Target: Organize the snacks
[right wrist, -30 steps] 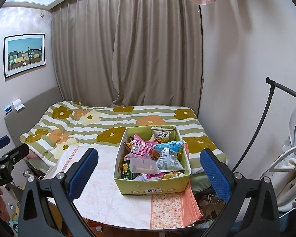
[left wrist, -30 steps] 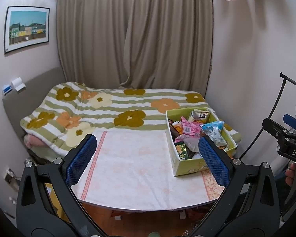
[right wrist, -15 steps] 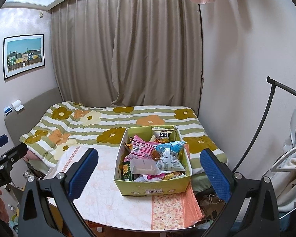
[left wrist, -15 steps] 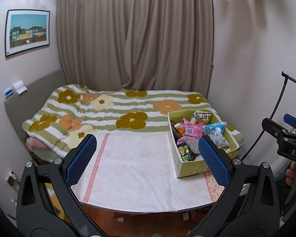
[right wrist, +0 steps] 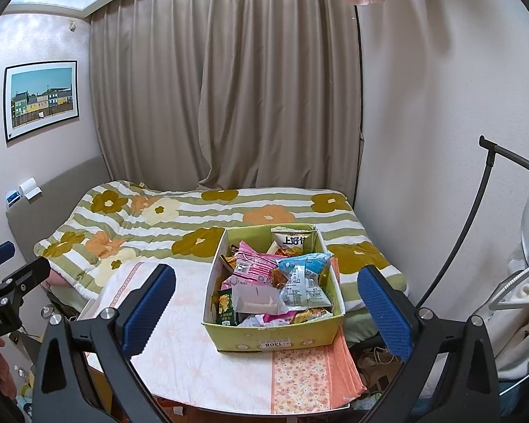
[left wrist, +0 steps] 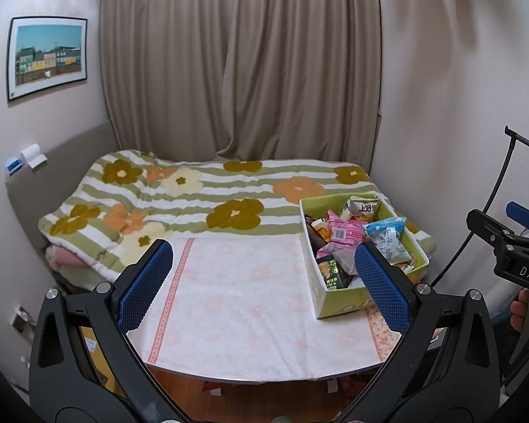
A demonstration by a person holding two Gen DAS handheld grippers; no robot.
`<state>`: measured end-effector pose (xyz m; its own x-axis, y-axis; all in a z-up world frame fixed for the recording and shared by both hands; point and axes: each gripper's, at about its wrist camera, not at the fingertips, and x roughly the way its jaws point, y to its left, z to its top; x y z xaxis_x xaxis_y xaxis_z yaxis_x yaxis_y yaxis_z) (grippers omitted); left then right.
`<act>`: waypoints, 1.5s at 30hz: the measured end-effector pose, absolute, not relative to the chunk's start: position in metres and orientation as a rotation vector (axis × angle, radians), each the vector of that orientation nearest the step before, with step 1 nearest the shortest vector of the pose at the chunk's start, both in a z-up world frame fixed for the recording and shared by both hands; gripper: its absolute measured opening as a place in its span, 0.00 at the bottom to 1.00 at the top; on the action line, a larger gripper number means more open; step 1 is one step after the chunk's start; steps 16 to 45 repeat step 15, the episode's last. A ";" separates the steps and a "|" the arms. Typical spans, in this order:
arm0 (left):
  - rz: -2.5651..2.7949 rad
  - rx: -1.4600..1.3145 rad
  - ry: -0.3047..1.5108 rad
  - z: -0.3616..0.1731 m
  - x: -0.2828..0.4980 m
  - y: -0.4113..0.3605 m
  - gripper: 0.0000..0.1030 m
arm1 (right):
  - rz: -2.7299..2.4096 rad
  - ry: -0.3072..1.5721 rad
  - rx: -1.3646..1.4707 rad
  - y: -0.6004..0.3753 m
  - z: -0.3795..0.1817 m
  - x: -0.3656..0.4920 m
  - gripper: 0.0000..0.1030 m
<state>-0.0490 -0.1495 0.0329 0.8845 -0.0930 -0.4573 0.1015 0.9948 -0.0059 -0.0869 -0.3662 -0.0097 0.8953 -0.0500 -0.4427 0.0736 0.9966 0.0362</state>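
A yellow-green cardboard box full of snack packets stands at the right side of a cloth-covered table; it also shows in the left wrist view. On top lie a pink packet, a light blue packet and a white bag with Chinese print. My left gripper is open and empty, above the table's near edge, left of the box. My right gripper is open and empty, held in front of the box.
A bed with a flowered striped quilt lies behind the table. Curtains hang at the back. A black stand pole and white clothing are at the right. The wall is close on the right.
Both grippers have drifted slightly; the view of the table and box shifted a little lower. Nothing was taken hold of or moved.
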 end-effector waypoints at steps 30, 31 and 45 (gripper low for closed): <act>-0.044 0.021 0.432 0.029 -0.038 -0.140 1.00 | -0.047 0.477 0.043 -0.351 -0.014 -0.072 1.00; -0.044 0.021 0.432 0.029 -0.038 -0.140 1.00 | -0.047 0.477 0.043 -0.351 -0.014 -0.072 1.00; -0.044 0.021 0.432 0.029 -0.038 -0.140 1.00 | -0.047 0.477 0.043 -0.351 -0.014 -0.072 1.00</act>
